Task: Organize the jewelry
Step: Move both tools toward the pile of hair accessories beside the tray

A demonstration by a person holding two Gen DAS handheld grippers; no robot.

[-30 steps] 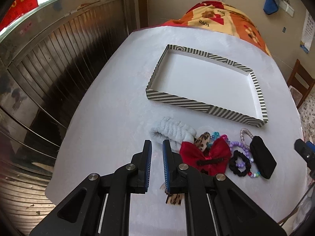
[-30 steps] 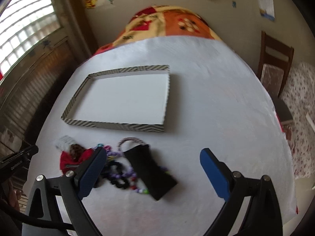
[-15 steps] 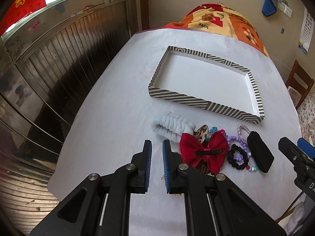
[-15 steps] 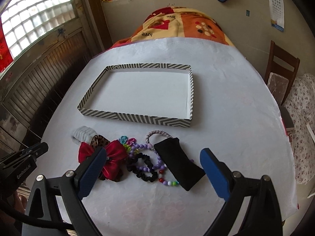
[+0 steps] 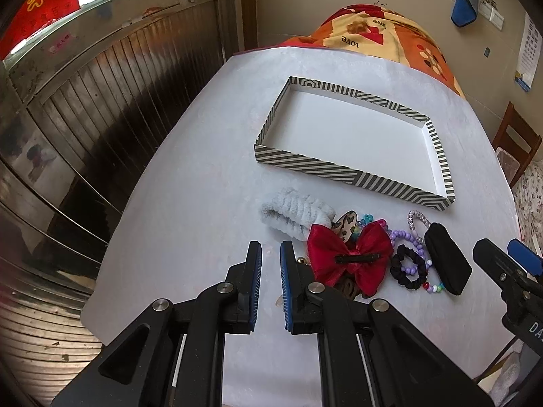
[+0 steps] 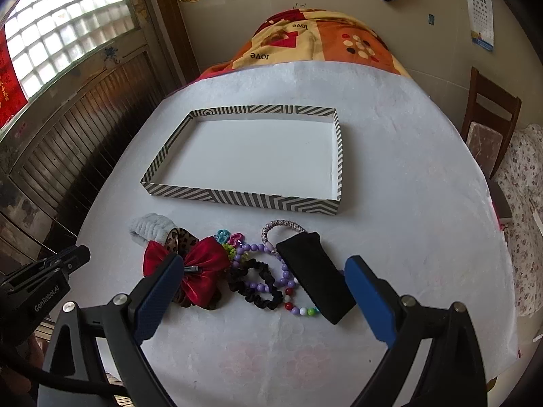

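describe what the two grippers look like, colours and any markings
Both are matte black angular frames with silver pivot bolts and blue ribbed pads lining the fingers: the left gripper, the right gripper. White lettering reading GenRobot.AI marks the left gripper's body in the right wrist view.

Left tongs (image 5: 270,254): jaws nearly closed, narrow gap, nothing between them, held level and pointing forward. Right tongs (image 6: 263,273): jaws spread wide, empty, pointing forward.

Black claws (image 6: 261,300), blue ribbed pads (image 6: 368,291)
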